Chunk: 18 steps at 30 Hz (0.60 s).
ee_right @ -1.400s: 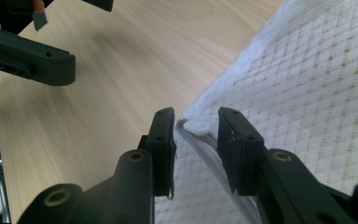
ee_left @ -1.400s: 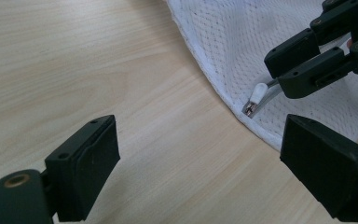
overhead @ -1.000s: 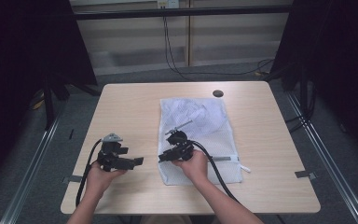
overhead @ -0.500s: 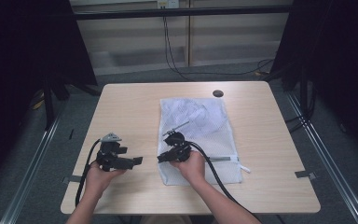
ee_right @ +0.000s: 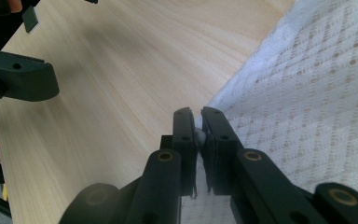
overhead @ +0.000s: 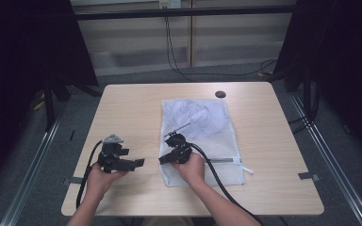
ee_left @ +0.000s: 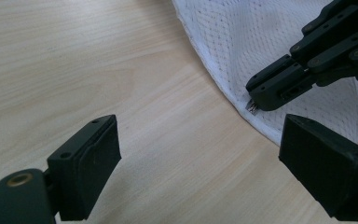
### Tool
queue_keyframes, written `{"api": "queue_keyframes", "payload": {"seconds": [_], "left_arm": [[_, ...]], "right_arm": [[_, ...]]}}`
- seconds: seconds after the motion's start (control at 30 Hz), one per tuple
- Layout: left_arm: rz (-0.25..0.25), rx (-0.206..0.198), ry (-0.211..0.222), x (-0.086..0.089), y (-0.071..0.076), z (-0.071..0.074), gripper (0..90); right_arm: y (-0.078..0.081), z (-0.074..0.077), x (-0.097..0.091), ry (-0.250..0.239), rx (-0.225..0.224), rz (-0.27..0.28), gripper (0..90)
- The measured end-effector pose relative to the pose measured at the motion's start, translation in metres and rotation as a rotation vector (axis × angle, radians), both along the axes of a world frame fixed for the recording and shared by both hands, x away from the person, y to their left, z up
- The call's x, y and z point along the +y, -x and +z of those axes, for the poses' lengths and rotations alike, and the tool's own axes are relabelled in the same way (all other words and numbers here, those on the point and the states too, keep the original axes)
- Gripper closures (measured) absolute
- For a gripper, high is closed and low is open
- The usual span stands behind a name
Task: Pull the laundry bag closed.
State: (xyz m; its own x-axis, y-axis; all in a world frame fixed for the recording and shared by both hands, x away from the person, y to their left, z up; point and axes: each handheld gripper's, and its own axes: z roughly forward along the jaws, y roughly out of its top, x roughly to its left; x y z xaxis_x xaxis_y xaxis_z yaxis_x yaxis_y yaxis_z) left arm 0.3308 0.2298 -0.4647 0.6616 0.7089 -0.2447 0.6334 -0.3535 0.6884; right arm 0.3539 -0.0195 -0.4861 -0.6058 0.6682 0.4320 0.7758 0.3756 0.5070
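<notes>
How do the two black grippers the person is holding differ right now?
The left gripper has its jaws wide apart with nothing between them, over bare table; the right gripper has just been closing and now pinches the edge of the white mesh bag. The left gripper sits beside the bag, the right one at its rim. Both are black, hand-held and trail a cable.

I am holding my left tongs (overhead: 139, 163) with the jaws standing wide apart, pointing toward my right hand. My right tongs (overhead: 162, 160) are pointing left, their jaws having just been closing, now pinched nearly together on a fold of mesh.
</notes>
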Motion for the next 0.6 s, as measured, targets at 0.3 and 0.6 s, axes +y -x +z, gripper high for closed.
{"api": "queue_keyframes", "payload": {"seconds": [0.3,0.6], "left_arm": [[-0.021,0.014,0.017,-0.004,0.000,0.000,13.1],[-0.045,0.045,0.072,-0.011,0.001,0.001,14.5]], "right_arm": [[0.002,0.012,-0.006,-0.041,0.001,-0.013,86.4],[0.003,0.018,-0.010,-0.054,-0.008,-0.015,86.8]]}}
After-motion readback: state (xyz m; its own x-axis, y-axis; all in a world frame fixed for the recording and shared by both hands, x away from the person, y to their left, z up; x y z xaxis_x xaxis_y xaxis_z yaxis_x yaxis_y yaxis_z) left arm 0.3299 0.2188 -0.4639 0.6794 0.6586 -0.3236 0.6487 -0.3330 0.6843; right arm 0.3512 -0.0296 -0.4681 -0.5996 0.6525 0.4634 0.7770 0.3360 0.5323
